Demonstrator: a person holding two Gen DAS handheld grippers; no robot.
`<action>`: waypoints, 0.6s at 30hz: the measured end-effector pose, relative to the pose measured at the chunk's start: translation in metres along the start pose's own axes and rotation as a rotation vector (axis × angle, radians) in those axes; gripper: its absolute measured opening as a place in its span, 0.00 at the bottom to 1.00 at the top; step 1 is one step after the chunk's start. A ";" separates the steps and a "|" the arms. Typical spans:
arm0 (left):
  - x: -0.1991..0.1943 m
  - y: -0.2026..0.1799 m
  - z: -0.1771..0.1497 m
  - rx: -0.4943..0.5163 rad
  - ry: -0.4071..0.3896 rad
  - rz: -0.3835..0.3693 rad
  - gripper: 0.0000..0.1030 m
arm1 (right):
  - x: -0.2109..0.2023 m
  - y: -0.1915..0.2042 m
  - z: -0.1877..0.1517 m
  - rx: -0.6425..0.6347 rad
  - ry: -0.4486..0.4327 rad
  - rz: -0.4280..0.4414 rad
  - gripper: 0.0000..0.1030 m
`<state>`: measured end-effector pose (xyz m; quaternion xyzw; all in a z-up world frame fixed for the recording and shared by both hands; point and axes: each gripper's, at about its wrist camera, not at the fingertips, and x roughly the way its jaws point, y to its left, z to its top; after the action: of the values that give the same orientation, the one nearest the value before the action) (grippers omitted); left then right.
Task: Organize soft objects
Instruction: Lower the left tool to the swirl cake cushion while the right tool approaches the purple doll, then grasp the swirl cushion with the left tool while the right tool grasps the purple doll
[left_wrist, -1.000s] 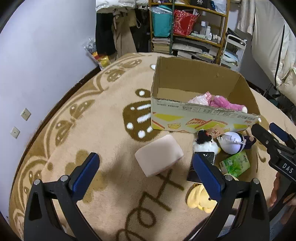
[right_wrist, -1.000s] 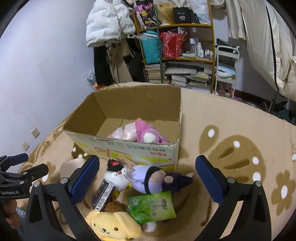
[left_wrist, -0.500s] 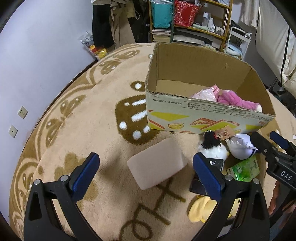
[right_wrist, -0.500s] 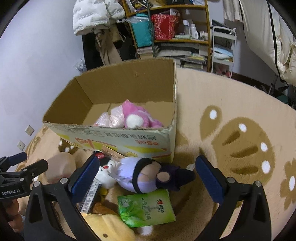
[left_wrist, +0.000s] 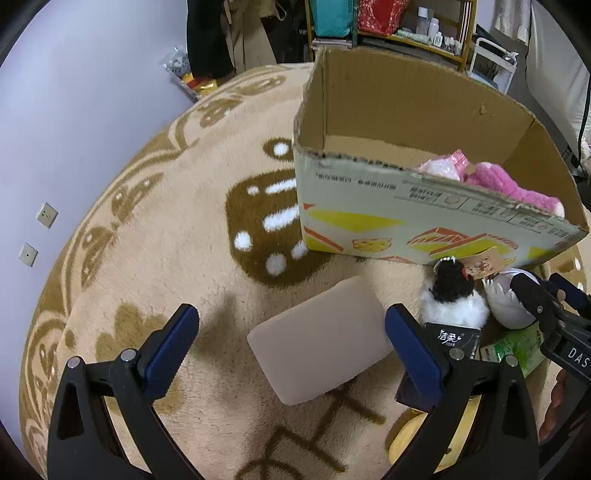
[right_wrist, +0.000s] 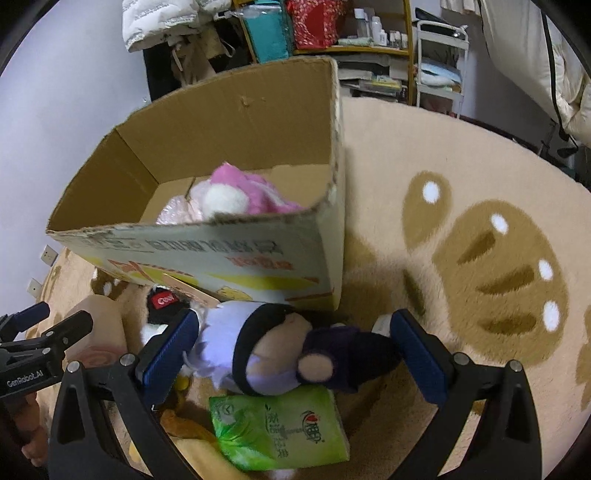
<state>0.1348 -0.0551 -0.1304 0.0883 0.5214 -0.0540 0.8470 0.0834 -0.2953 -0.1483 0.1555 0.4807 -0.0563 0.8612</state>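
Note:
A pale pink foam block (left_wrist: 320, 336) lies on the rug, between the open fingers of my left gripper (left_wrist: 291, 343), which is empty. My right gripper (right_wrist: 291, 345) is open and straddles a purple-and-white plush doll (right_wrist: 280, 350) lying before the cardboard box (right_wrist: 236, 254). The box (left_wrist: 424, 218) holds a pink plush (right_wrist: 240, 192) and a pink packet. A black-and-white plush (left_wrist: 452, 295), a green tissue pack (right_wrist: 280, 428), a black tissue pack (left_wrist: 452, 338) and a yellow plush (left_wrist: 404, 435) lie beside them.
A beige rug with brown patterns (right_wrist: 480, 240) covers the floor. Shelves with clutter (right_wrist: 332, 33) and hanging clothes stand behind the box. A purple wall with sockets (left_wrist: 44, 214) is at the left. The right gripper shows at the right of the left wrist view (left_wrist: 554, 314).
Both grippers have moved down and forward. The foam block now lies between the left fingers, and the purple doll between the right fingers. Both stay open.

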 end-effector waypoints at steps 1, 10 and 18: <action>0.002 0.000 0.000 0.000 0.005 -0.001 0.97 | 0.000 0.001 0.000 -0.002 -0.001 0.000 1.00; 0.014 -0.001 -0.001 0.000 0.035 -0.019 0.97 | 0.002 0.004 -0.001 -0.007 0.014 -0.003 1.00; 0.019 -0.001 -0.002 -0.007 0.059 -0.032 0.97 | 0.002 0.004 -0.004 -0.005 0.032 -0.003 1.00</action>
<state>0.1417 -0.0554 -0.1486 0.0787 0.5478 -0.0629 0.8305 0.0824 -0.2903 -0.1509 0.1535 0.4946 -0.0537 0.8538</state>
